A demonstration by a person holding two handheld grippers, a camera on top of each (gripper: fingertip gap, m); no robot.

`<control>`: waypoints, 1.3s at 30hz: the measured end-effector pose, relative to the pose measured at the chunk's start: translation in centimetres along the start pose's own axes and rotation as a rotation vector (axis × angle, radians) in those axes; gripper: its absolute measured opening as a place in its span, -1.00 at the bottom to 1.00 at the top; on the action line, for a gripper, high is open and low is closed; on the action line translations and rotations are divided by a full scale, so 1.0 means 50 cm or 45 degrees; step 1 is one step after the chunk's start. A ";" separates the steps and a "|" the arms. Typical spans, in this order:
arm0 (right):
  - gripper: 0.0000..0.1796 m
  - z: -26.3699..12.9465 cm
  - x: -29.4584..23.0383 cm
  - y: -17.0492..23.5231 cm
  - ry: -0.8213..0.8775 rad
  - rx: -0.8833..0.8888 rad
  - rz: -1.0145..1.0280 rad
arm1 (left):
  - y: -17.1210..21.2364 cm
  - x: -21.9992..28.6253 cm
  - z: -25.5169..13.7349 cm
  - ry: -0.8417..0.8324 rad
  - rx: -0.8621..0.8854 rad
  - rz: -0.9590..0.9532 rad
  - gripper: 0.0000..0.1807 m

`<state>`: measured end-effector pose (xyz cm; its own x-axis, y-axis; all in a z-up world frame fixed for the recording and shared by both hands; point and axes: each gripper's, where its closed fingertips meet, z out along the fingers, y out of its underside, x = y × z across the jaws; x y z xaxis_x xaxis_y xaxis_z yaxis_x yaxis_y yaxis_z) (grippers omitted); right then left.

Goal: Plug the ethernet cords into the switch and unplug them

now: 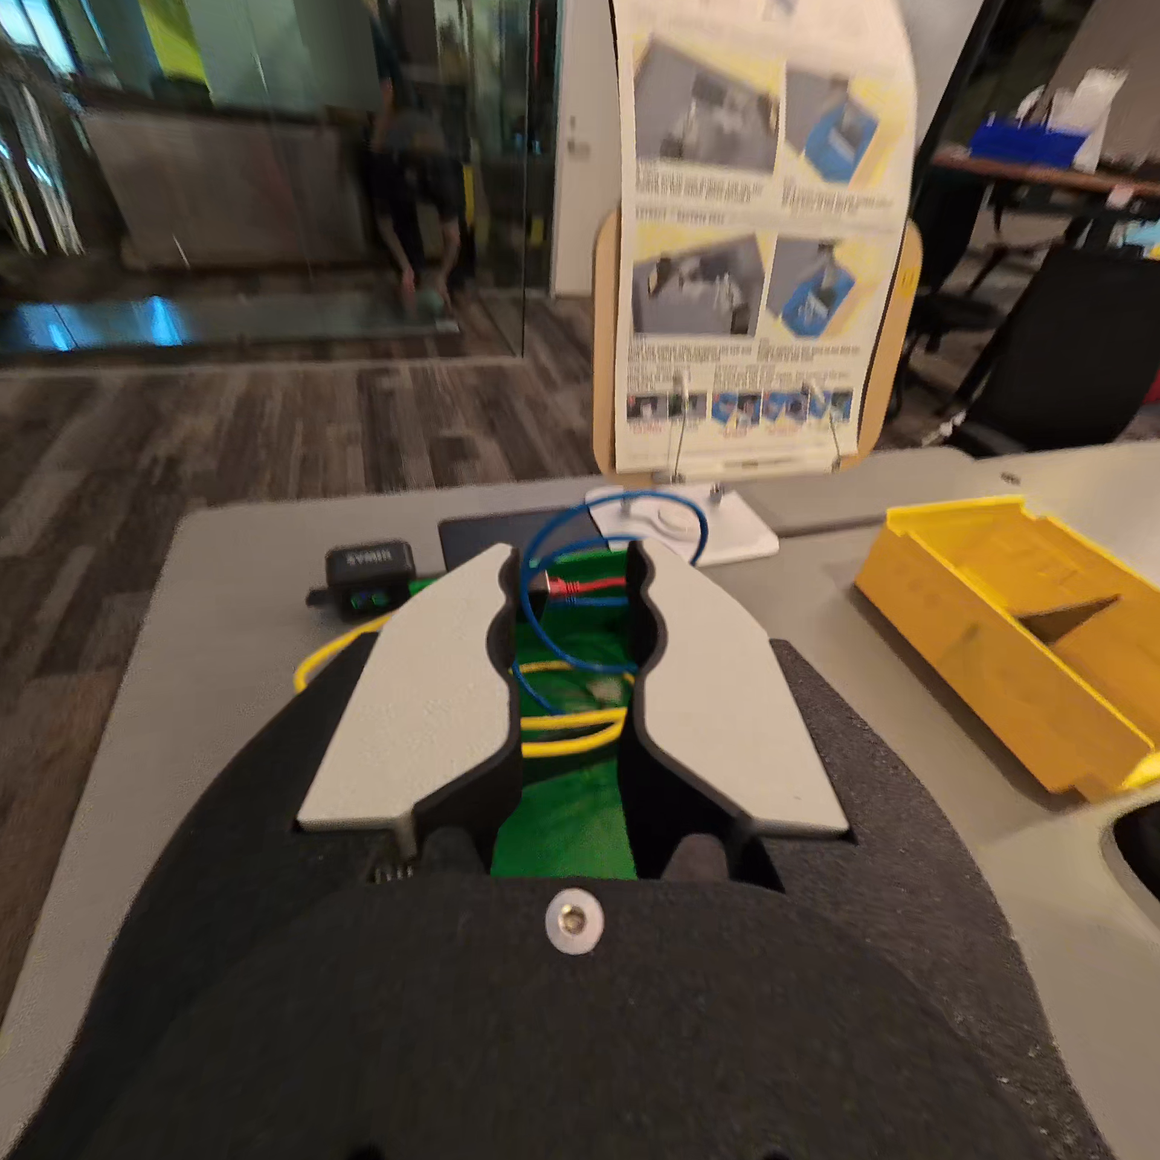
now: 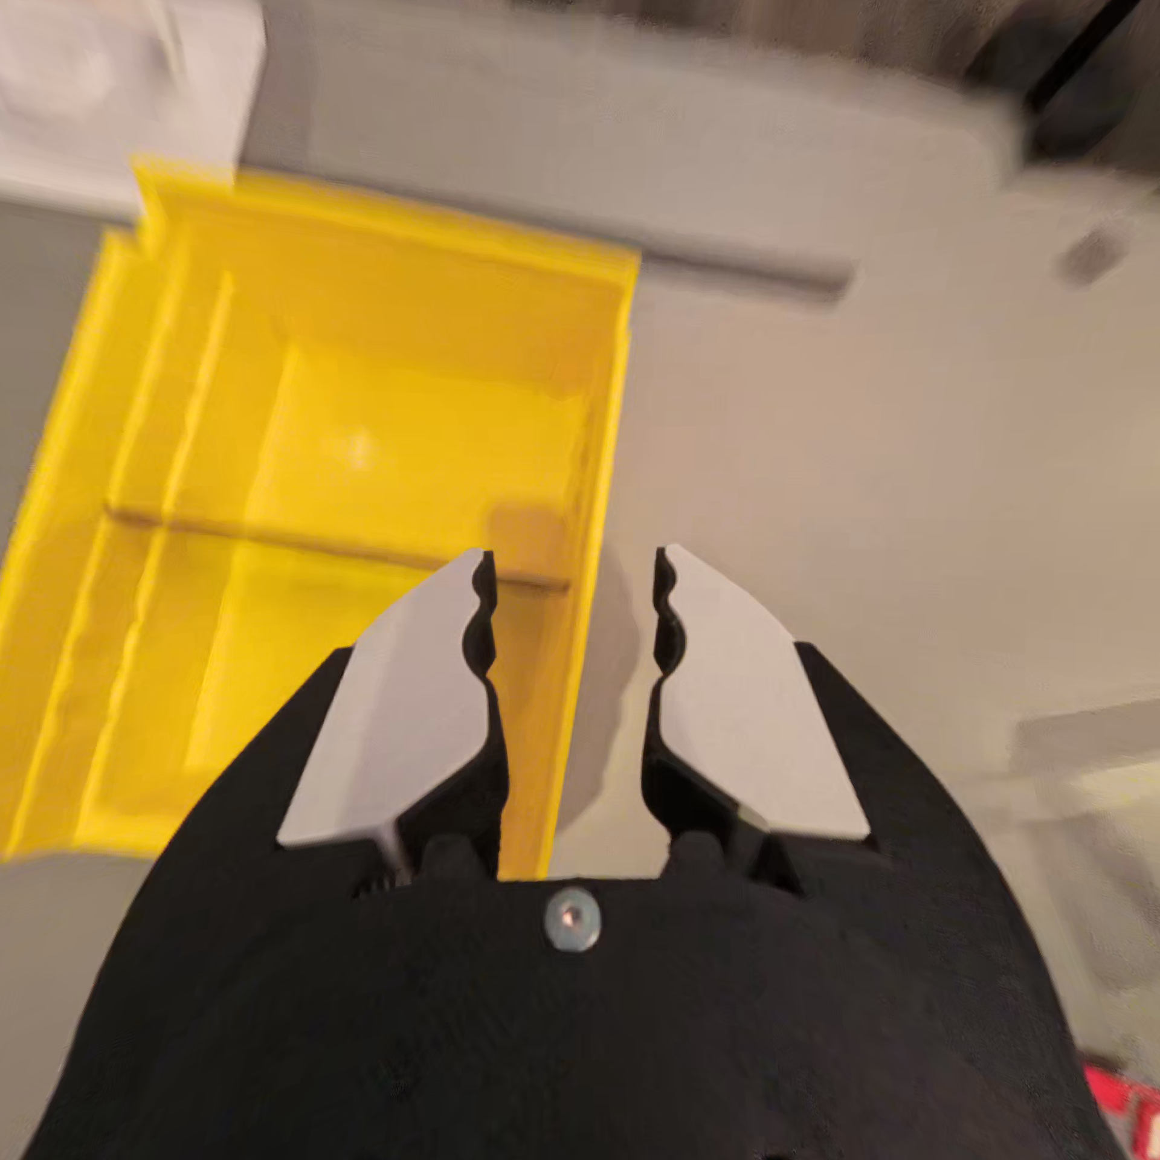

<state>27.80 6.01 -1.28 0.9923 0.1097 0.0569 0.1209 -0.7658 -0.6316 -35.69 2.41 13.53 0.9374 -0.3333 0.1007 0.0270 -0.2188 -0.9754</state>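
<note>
My left gripper (image 1: pixel 572 558), fingers spread and empty, hangs over coiled blue, yellow and red ethernet cords (image 1: pixel 568 678) on green cloth (image 1: pixel 565 816). My right gripper (image 2: pixel 574 555), also spread, straddles the yellow plastic bin's (image 2: pixel 351 402) right edge; bare grey table (image 2: pixel 847 471) lies beyond.

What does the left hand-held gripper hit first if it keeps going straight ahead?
Probably the blue cord looping up between the fingertips of the left hand-held gripper, with the red plug just behind it. The picture is blurred and depth is unclear, so the order is a guess.
</note>
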 end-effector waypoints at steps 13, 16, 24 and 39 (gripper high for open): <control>-0.92 0.129 -0.012 0.144 -0.285 -0.508 0.102 | 0.309 -0.163 0.035 -0.361 -0.989 -0.188 -0.48; -0.91 0.130 -0.007 0.141 -0.310 -0.472 0.143 | 0.355 -0.176 0.044 -0.355 -1.099 -0.243 -0.49; -0.91 0.117 0.039 0.161 -0.289 -0.430 0.267 | 0.426 -0.153 0.069 -0.232 -1.292 -0.274 -0.72; -0.92 0.114 0.069 0.167 -0.248 -0.411 0.364 | 0.431 -0.177 0.058 -0.240 -1.215 -0.494 -0.96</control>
<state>32.06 3.62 -10.75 0.9674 -0.0410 -0.2499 -0.1240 -0.9370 -0.3265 -42.38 3.32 -8.97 0.9641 0.0451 0.2616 0.1293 -0.9404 -0.3145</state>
